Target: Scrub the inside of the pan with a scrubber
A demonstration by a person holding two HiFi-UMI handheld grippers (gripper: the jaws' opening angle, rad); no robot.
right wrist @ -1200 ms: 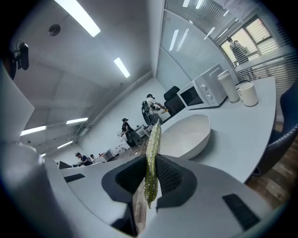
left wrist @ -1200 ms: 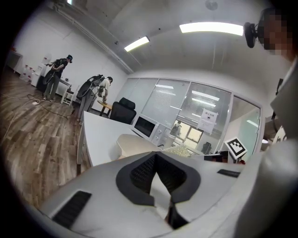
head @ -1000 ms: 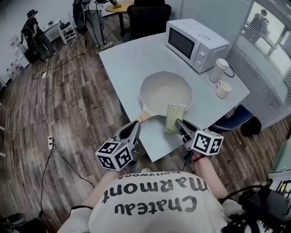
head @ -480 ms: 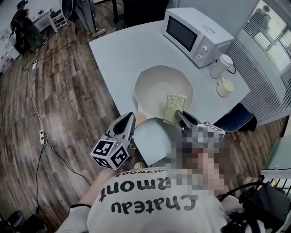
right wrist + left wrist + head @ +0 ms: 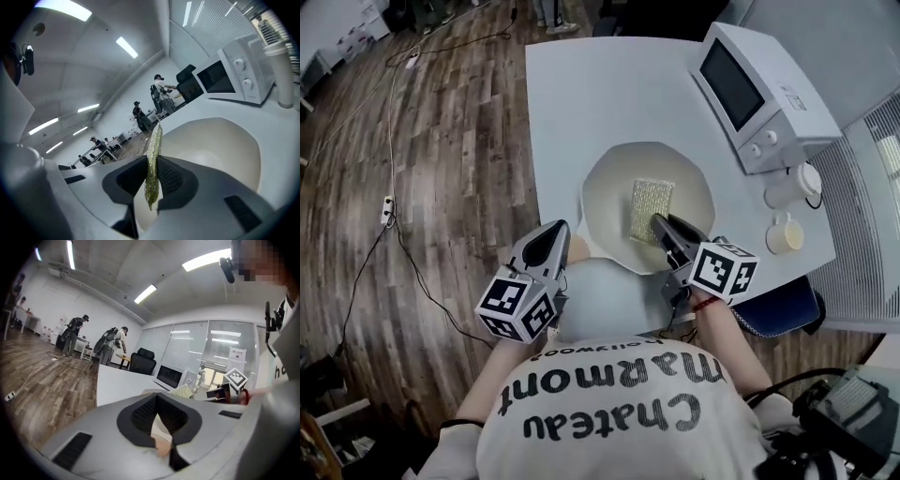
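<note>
Your right gripper [image 5: 661, 228] is clenched on the scrubber [image 5: 651, 206] and holds it by its near end, so that the pad stands on its edge between the jaws. One second ago the scrubber was lying across the near rim of the pan [image 5: 609, 192]. Now it is over the inside of the pan, close to the middle. Whether it already presses on the bottom, the views do not show clearly.

Your left gripper [image 5: 553, 239] is closed on the handle [image 5: 162, 446] of the pan, as it was before. A small wood-coloured piece of the handle shows between its pads. The pan sits on the worktop [image 5: 581, 94] near the front edge.

This means, I think, that the approach is finished and the scrubbing itself can begin. The pan is held steady on one side and the scrubber is in the right place. The next move probably needs the scrubber turned flatter and pushed down, then rubbed over the bottom.
</note>
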